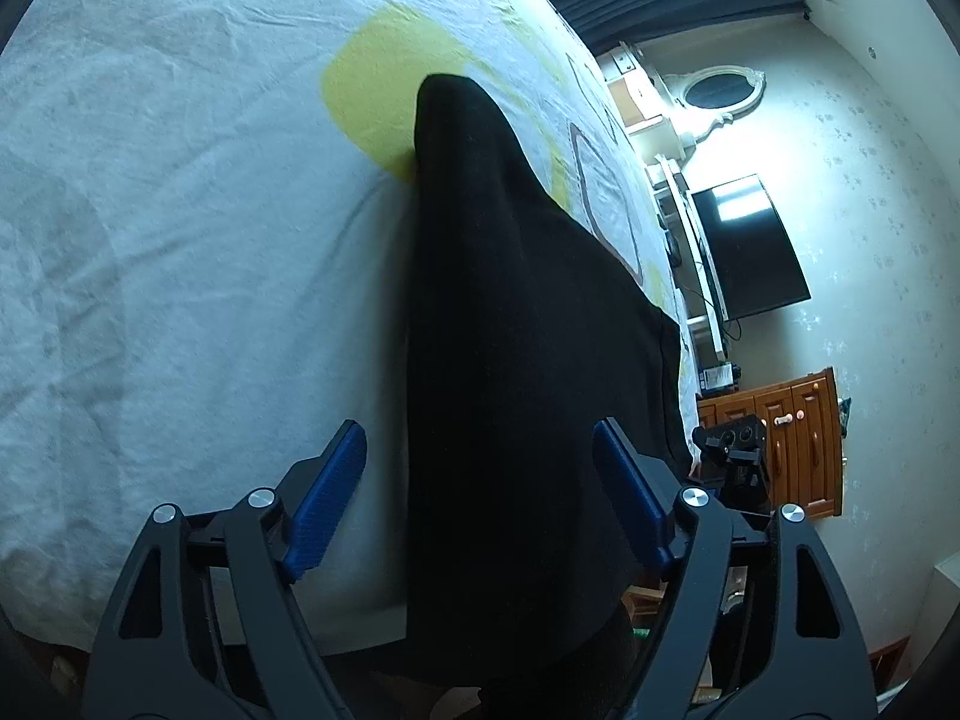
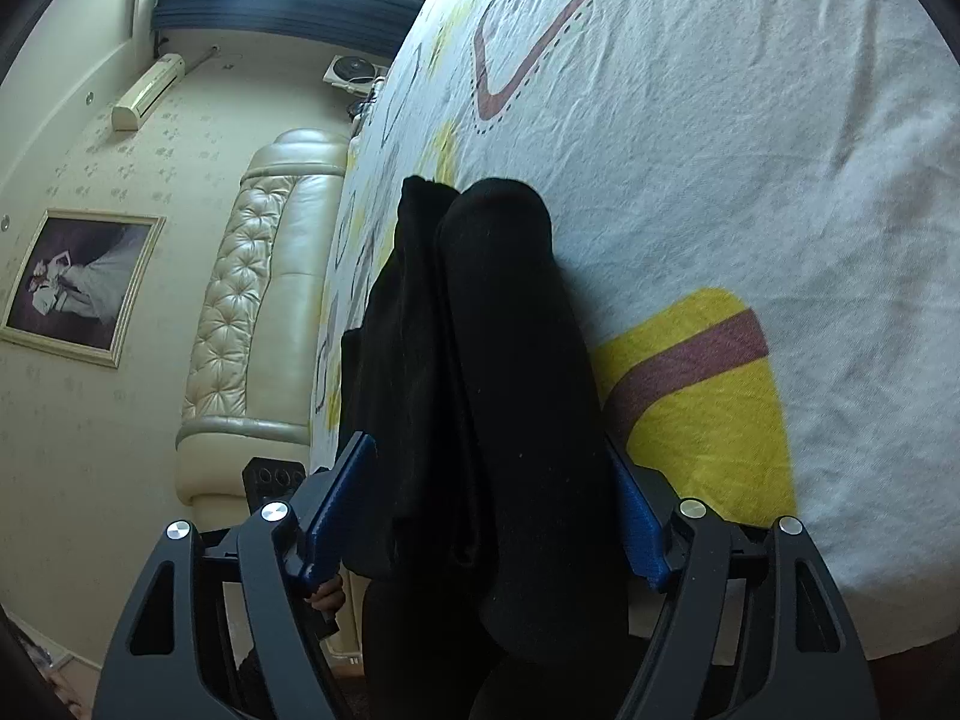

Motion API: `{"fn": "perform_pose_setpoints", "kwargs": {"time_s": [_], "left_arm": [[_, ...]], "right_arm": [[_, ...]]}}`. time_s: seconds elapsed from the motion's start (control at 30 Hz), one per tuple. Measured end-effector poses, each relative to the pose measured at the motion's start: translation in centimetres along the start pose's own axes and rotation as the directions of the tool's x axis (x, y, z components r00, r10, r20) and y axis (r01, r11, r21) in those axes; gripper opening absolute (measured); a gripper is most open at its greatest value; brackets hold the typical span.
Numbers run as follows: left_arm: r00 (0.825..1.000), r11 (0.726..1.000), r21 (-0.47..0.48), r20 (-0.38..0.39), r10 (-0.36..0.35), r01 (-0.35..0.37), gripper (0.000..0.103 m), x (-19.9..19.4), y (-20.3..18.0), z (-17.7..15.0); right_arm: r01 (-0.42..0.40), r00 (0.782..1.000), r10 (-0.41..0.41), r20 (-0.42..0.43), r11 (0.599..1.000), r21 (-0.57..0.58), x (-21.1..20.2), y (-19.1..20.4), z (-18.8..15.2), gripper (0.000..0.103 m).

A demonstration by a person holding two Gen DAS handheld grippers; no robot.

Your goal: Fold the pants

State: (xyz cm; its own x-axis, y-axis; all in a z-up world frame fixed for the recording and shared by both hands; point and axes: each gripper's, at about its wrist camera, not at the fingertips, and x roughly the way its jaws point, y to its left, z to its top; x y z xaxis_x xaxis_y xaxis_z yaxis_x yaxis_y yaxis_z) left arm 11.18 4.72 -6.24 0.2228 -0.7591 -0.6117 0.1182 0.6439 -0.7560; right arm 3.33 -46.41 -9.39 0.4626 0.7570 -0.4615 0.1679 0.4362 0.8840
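Black pants lie on a white patterned bed sheet and reach the bed's near edge. In the left wrist view my left gripper is open, its blue fingers on either side of the pants' near end. In the right wrist view the pants show as stacked folds running away from me. My right gripper is open, with its blue fingers straddling the cloth. Neither gripper pinches the fabric.
A wall TV, white shelf and wooden cabinet stand beyond the bed. A padded headboard, framed picture and air conditioner show in the right wrist view. Bare sheet lies to the right of the pants.
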Motion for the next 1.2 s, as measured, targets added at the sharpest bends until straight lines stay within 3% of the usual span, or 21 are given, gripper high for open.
{"fn": "perform_pose_setpoints", "kwargs": {"time_s": [0.2, 0.27, 0.3, 0.33, 0.4, 0.5, 0.83, 1.2], "left_arm": [[0.999, 0.997, 0.058, -0.005, 0.042, -0.042, 0.078, 1.3, -1.3, -0.9], [0.995, 0.990, 0.098, -0.002, 0.103, -0.102, 0.068, 1.7, -1.9, -0.7], [0.993, 0.986, 0.117, 0.000, 0.120, -0.119, 0.057, 1.9, -2.1, -0.7], [0.991, 0.984, 0.126, 0.002, 0.130, -0.130, 0.053, 2.0, -2.2, -0.6], [0.990, 0.981, 0.133, 0.010, 0.142, -0.142, 0.048, 2.0, -2.5, -0.4], [0.986, 0.972, 0.166, 0.025, 0.166, -0.168, 0.043, 1.8, -3.1, -0.1], [0.980, 0.967, 0.161, 0.064, 0.190, -0.198, 0.042, -0.7, -1.2, 0.4], [0.972, 0.972, 0.091, 0.114, 0.205, -0.216, 0.042, -4.8, 2.7, 1.5]], "right_arm": [[0.001, 1.000, -0.001, -0.022, 1.000, -0.004, 0.3, 0.2, -0.6, 0.075], [0.038, 0.999, -0.039, -0.020, 0.998, -0.041, 0.6, 0.7, -0.7, 0.071], [0.084, 0.996, -0.086, -0.024, 0.994, -0.072, 0.9, 1.0, -0.9, 0.058], [0.113, 0.993, -0.116, -0.029, 0.989, -0.093, 1.1, 1.2, -1.0, 0.054], [0.086, 0.996, -0.088, -0.023, 0.994, -0.072, 1.1, 1.1, -1.2, 0.047], [0.092, 0.996, -0.094, -0.013, 0.992, -0.084, 1.4, 1.6, -1.5, 0.046], [0.074, 0.996, -0.079, -0.045, 0.993, -0.090, 5.1, 3.0, -1.2, 0.046], [0.050, 0.992, -0.065, -0.110, 0.990, -0.132, 9.9, 5.8, -0.9, 0.046]]}}
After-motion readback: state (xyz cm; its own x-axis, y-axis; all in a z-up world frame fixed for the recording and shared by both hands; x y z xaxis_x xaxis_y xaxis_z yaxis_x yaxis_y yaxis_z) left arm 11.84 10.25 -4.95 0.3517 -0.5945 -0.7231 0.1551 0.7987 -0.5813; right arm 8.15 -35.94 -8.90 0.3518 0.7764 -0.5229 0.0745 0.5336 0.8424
